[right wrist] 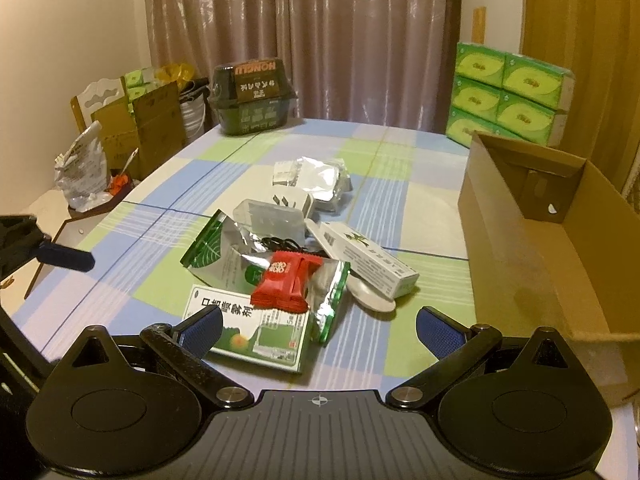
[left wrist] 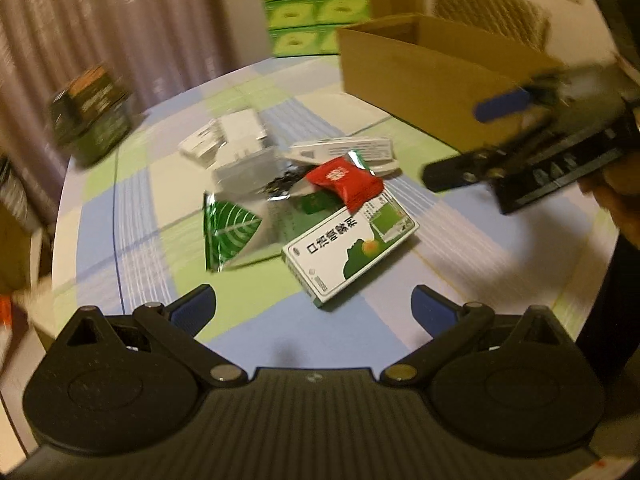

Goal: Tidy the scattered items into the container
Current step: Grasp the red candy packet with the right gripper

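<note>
A pile of items lies mid-table: a red packet (left wrist: 346,180) (right wrist: 286,282), a green-white medicine box (left wrist: 350,256) (right wrist: 252,330), a green foil pouch (left wrist: 228,234) (right wrist: 208,250), a long white box (left wrist: 344,150) (right wrist: 368,258) and silver-white packs (left wrist: 240,140) (right wrist: 312,180). An open cardboard box (left wrist: 424,76) (right wrist: 532,248) stands to the right. My left gripper (left wrist: 314,312) is open and empty, just short of the medicine box. My right gripper (right wrist: 320,330) is open and empty above the medicine box's near end; it also shows blurred in the left wrist view (left wrist: 476,144).
A dark green tub (left wrist: 94,116) (right wrist: 252,98) sits at the table's far corner. Stacked green tissue packs (left wrist: 316,4) (right wrist: 508,96) stand behind the cardboard box. Cartons and bags (right wrist: 120,136) crowd the left side beyond the table edge. Curtains hang behind.
</note>
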{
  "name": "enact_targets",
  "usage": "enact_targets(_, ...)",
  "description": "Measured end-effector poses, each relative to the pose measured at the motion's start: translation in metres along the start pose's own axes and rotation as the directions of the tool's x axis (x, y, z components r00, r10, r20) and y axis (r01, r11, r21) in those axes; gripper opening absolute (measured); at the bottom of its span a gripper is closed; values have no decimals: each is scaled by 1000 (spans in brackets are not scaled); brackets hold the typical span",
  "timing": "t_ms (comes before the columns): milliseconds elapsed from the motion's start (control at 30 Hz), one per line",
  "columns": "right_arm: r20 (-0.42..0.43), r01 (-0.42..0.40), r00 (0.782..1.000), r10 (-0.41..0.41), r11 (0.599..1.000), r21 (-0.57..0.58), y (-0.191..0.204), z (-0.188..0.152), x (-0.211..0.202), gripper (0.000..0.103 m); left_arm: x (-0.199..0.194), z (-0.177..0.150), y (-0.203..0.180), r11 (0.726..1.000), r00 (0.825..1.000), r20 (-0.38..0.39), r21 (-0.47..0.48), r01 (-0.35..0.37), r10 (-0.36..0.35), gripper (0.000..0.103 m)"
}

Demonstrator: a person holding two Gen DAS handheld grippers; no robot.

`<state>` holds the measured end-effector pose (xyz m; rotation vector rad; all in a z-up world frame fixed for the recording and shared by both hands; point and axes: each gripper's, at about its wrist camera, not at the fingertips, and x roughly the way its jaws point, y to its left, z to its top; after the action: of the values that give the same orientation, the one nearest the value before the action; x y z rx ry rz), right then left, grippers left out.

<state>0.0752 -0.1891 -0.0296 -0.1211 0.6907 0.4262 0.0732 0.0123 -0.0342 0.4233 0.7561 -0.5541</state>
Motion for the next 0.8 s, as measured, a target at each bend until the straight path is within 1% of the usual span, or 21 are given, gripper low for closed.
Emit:
enact_targets(133,-22,-15,1000,15,1000,1,-2,9,15,100,11,6,1,994,999,1,99,40,-40,102)
enact_targets(233,-43,-31,999,31,1000,4,-4,15,27,92,24,8,3,986,998,-1,152,63,-64,102)
enact_targets(267,-52,-37,998,37,999,7,-5,16,31,91,28,8,4,984,998,-1,166,64,-65,102)
enact_targets(367,-72,-53,996,53,999,11,-5,20,44,88,39,8,6,979,998,3,191,69,-71,102)
enact_targets(433,-89,-65,994,66,998,13,-5,21,53,84,45,8,7,978,997,7,194,75,-78,102)
enact_targets(533,-108,-83,990,85,996,24,-6,23,66,81,53,8,8,976,996,13,200,85,-90,102)
enact_targets(600,-114,-97,988,100,995,33,-6,23,73,76,57,9,7,973,995,14,215,89,-94,101)
enact_targets(667,-123,-105,987,108,994,29,-6,24,80,68,61,8,5,966,995,16,241,89,-95,101)
enact_targets(800,-138,-113,984,114,993,16,-4,25,90,62,70,7,3,956,995,9,276,97,-104,99)
